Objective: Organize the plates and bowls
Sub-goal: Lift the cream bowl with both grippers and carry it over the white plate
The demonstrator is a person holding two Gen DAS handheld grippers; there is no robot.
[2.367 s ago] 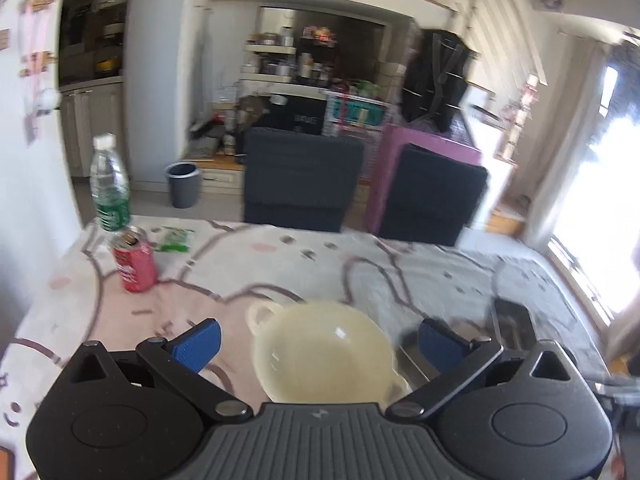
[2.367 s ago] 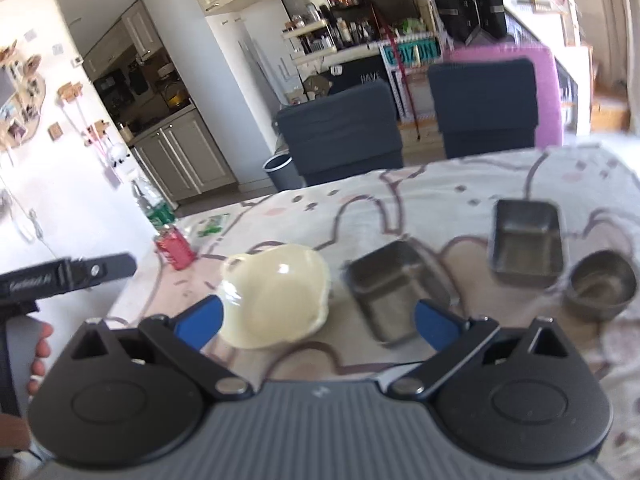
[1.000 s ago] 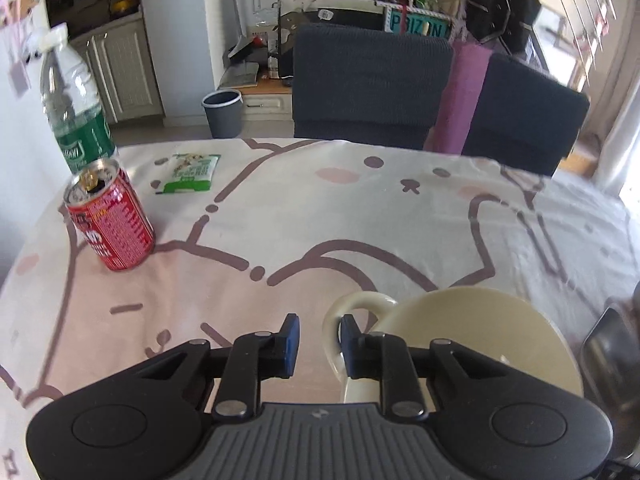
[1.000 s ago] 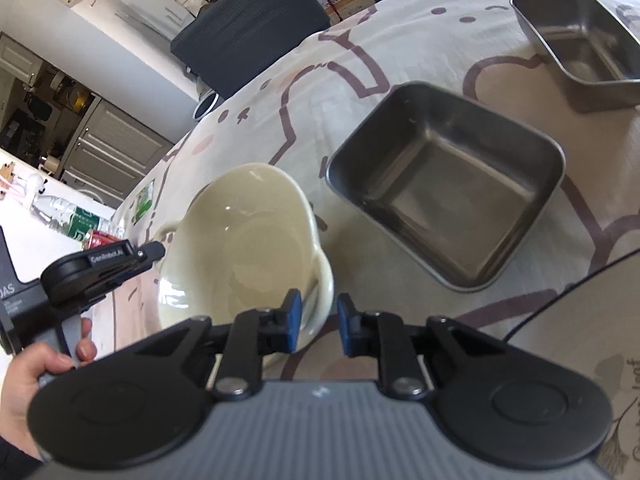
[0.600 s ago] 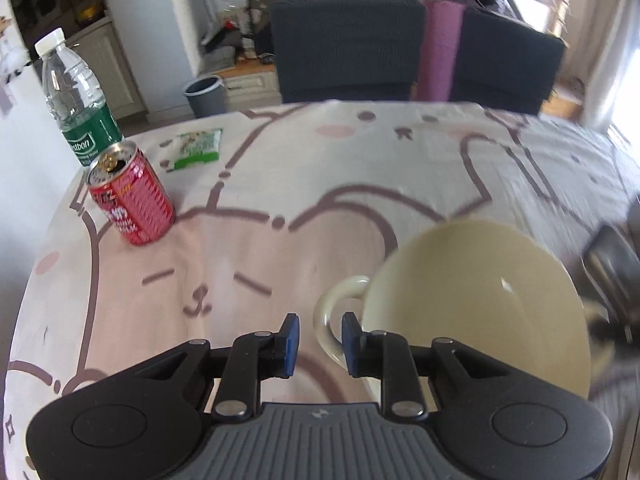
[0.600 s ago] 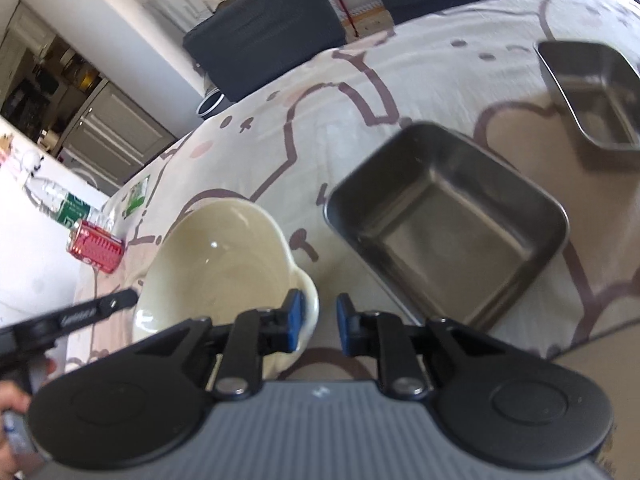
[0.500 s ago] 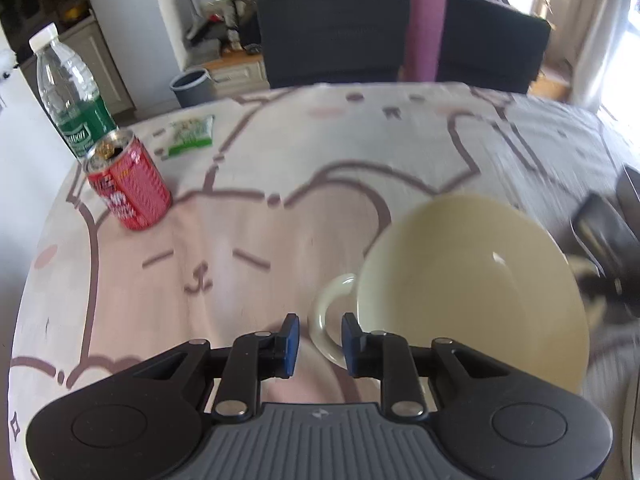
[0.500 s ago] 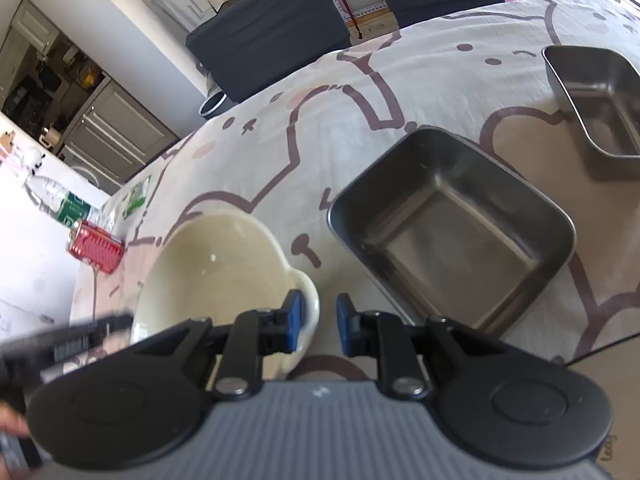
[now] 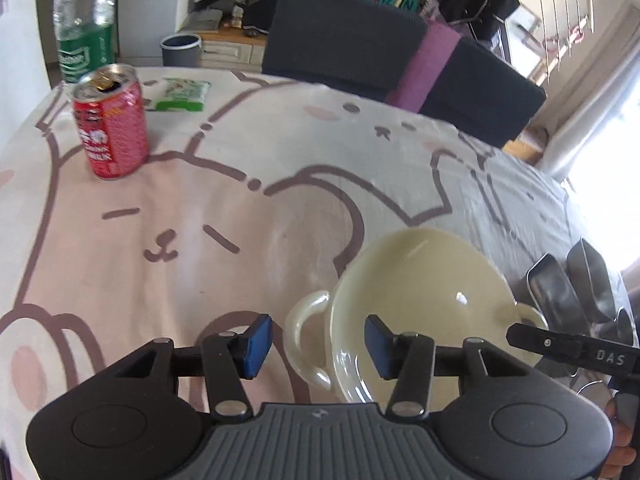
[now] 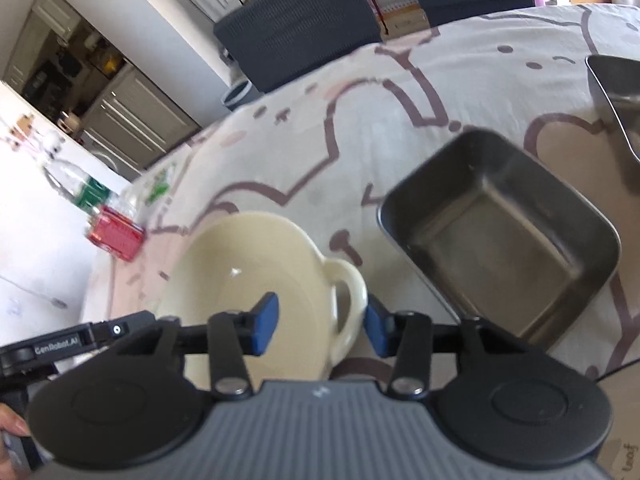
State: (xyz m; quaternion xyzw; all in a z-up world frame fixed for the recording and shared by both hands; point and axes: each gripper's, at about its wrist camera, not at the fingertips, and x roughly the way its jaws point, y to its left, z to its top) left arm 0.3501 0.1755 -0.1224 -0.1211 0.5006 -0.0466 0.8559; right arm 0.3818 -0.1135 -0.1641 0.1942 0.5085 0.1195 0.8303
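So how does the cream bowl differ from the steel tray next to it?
The cream bowl is round, the steel tray rectangular with rounded corners. The bowl is pale, glossy ceramic-looking; the tray is dark, dull metal. The bowl has a loop handle on each side; the tray shows none. The bowl's handles sit between open gripper fingers; nothing brackets the tray. Both are upright, empty and resting apart on the tablecloth.

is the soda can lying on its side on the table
No, the soda can stands upright on the tablecloth, with its opened top facing up.
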